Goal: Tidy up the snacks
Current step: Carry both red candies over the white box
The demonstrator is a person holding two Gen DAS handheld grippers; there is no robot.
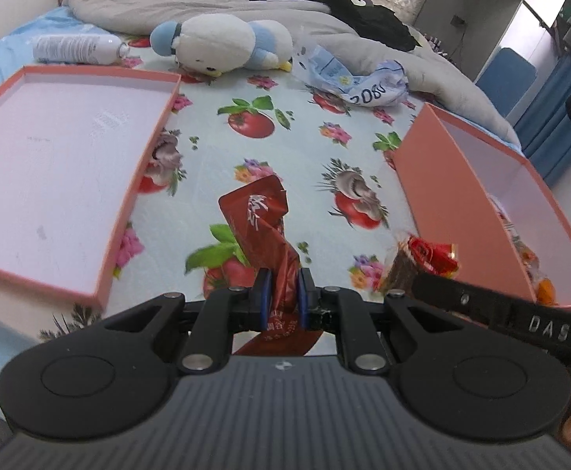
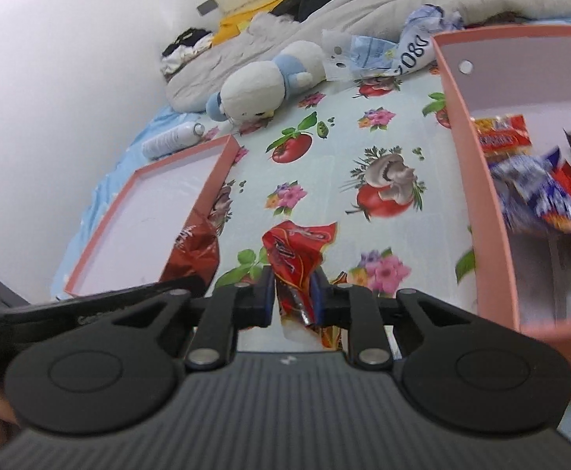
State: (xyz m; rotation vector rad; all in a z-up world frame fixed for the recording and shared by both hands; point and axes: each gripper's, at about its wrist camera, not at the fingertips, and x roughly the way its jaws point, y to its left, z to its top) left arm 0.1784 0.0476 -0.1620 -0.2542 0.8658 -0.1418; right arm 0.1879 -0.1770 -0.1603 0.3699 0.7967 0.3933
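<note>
Covering the bed, a wipe-clean cloth printed with tomatoes and flowers [image 1: 254, 117] is serving as the work area, with both tools hanging over its near edge. Nearest, the left tool [image 1: 284, 293] is pinching a dark red snack packet [image 1: 263, 227] by its lower end, so the packet is standing up and away from the blue pads [image 1: 266, 291]. The right tool [image 2: 294, 293] is likewise clamping a bright red and gold wrapper [image 2: 295, 252], its jaws drawn in tight on the crumpled foil. Both hands are angling their tools downward and forward, side by side, each showing in the other's view. To finish this step well, I judge each packet should be carried clear over a box wall before release, since thin foil could slip or catch on the rim. On the right, the deep pink box [image 2: 477, 180] is already holding several packets [image 2: 536, 192]; on the left, the shallow pink lid [image 1: 144, 164] is lying bare. Farther off, a plush toy [image 1: 222, 41], a white bottle [image 1: 75, 49], a crumpled blue and white bag [image 1: 358, 78] and a grey blanket [image 1: 136, 4] are lying well beyond the boxes.
</note>
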